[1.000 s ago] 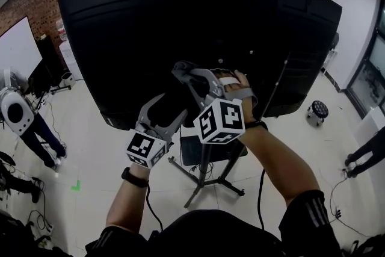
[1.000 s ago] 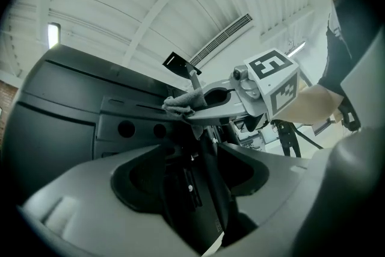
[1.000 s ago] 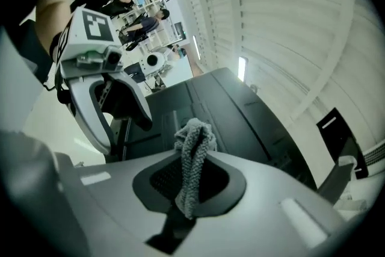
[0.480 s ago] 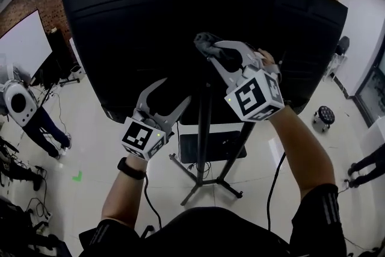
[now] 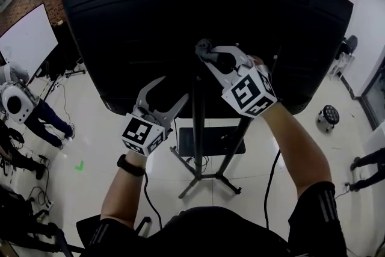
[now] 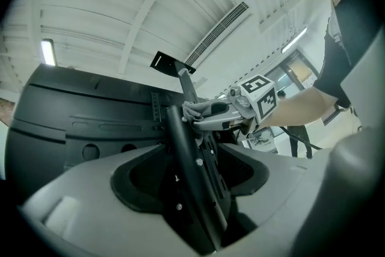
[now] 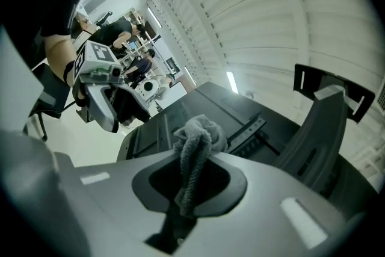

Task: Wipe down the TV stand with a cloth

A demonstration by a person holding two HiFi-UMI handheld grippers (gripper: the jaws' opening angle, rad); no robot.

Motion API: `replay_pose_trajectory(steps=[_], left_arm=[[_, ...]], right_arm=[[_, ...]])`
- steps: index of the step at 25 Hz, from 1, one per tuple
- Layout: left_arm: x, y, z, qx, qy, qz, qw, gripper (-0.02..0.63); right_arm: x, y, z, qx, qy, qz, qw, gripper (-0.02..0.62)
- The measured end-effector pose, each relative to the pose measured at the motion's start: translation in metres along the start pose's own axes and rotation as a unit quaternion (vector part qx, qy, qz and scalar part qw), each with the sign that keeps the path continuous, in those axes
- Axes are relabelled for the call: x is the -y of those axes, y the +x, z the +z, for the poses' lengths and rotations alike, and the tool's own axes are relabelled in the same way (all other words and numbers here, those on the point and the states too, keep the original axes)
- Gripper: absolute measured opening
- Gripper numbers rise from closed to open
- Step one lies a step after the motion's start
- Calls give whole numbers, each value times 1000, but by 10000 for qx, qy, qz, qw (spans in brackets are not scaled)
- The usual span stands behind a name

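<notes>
The TV stand's black pole rises to the dark back of the TV. My right gripper is shut on a grey cloth and holds it against the pole's upper part, just under the TV mount. In the right gripper view the cloth hangs bunched from the right gripper. My left gripper is open and empty, lower down and to the left of the pole. In the left gripper view the pole runs up between the jaws of the left gripper, with the cloth above.
The stand has a small black shelf and spread legs on the pale floor. A cable hangs at the right. People stand at the left by a whiteboard. A round stool sits at the right.
My right gripper has carried the cloth up the pole, from near the TV's lower edge to just under the mount. The left gripper has barely moved.
</notes>
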State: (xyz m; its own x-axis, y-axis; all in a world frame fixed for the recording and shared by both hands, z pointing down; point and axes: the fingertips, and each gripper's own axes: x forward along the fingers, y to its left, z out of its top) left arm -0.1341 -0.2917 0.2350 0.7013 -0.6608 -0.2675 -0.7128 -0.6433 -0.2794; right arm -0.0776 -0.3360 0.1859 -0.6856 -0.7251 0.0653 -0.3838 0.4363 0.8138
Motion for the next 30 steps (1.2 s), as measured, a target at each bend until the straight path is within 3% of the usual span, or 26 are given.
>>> replay_pose_trajectory(steps=[11,30], left_arm=[[19,-10,-44,-429,-186,225,9987,291],[56,-29,-120,-857,-624,185,9942,291]], right_arm=[[-52,1,-45,-19,253,374,9990,32],[-157,13,-91,-377,-187,1106,9930,32]])
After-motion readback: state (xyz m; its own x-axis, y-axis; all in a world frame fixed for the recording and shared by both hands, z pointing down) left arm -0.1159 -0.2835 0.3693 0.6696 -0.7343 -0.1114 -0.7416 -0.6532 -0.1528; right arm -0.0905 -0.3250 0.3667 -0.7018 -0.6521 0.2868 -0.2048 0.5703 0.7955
